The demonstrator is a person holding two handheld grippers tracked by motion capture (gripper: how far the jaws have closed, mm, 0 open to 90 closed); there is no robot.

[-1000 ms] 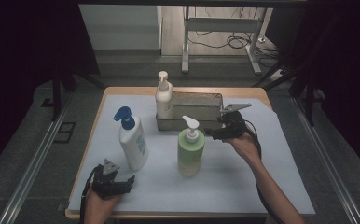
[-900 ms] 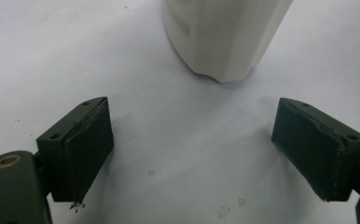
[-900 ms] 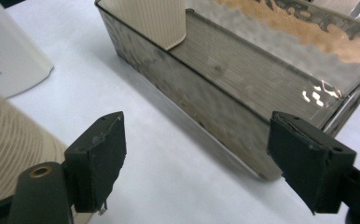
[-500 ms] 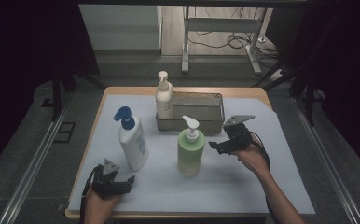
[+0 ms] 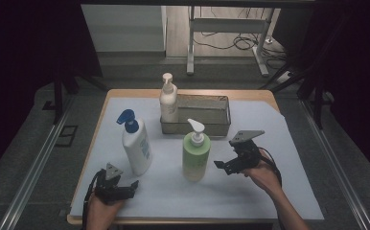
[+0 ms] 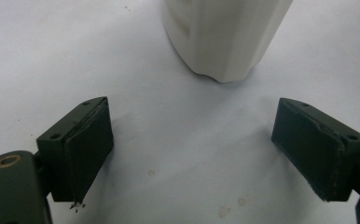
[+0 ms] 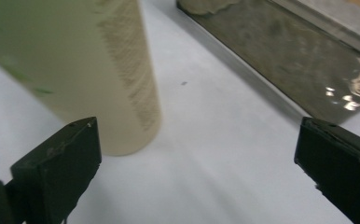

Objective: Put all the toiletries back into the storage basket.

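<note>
A green pump bottle (image 5: 195, 155) stands mid-table on the white sheet. Just to its right, a hand holds my right gripper (image 5: 225, 166), pointing left at the bottle's lower part. Its jaws have just been opening and now stand wide with nothing between them. The right gripper view has the bottle (image 7: 99, 70) ahead of the left jaw of this gripper (image 7: 201, 168). My left gripper (image 5: 131, 187) rests open near the front left edge. In its own view the left gripper (image 6: 206, 154) faces the base of a white bottle (image 6: 225, 37), the blue-pump bottle (image 5: 136, 146).
A metal tray (image 5: 212, 127) sits at the back of the table with a cream pump bottle (image 5: 168, 100) in its left end; the tray's wall (image 7: 299, 60) lies ahead to the right in the right gripper view. A white sheet (image 5: 279, 143) covers the tabletop.
My right gripper has drawn back from the tray's right end toward the front, ending beside the green bottle with its jaws wider apart. The left gripper has stayed put.
</note>
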